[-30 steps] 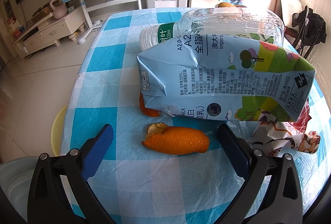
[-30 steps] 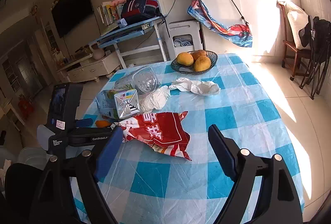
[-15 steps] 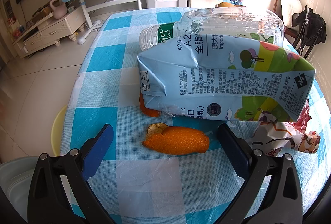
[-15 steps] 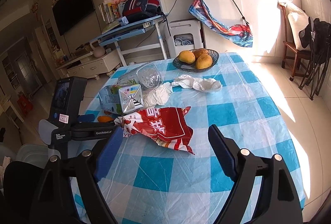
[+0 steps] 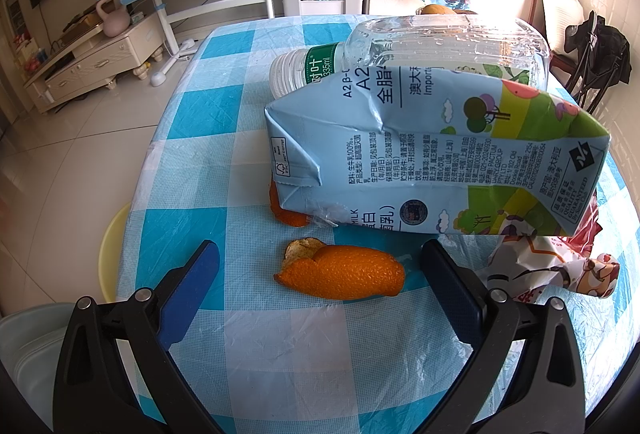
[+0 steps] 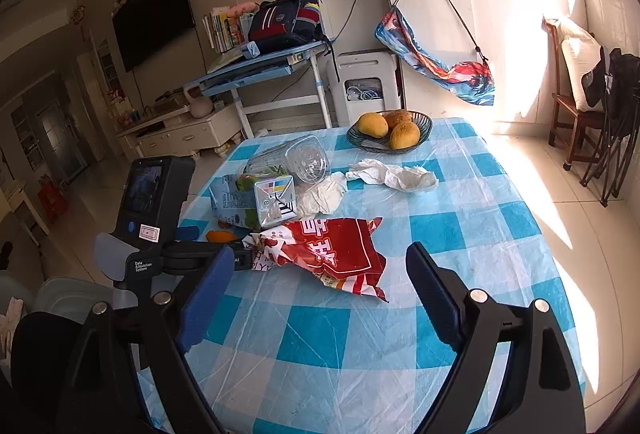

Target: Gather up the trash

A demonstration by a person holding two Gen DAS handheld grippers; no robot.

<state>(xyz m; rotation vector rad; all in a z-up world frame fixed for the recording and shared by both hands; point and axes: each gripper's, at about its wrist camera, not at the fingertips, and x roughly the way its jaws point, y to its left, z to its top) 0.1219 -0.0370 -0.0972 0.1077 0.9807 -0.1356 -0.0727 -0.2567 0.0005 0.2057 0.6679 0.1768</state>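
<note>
Left gripper [image 5: 320,270] spread wide, straddling a curled orange peel strip [image 5: 342,272] without touching it. Just behind that peel: a crumpled light-blue milk carton [image 5: 432,161] lying on its side, a clear plastic bottle [image 5: 420,45] beyond. Right of the peel: a torn red snack wrapper [image 6: 332,254]. Right gripper [image 6: 320,294] also spread, hovering above the blue-checked tablecloth [image 6: 460,234], empty.

Blue-and-white checked tablecloth [image 5: 192,137] filled mid-frame; orange peel [image 5: 344,272] lay lower centre, pale blue carton [image 5: 420,161] above, red wrapper [image 6: 336,254] centre.
</note>
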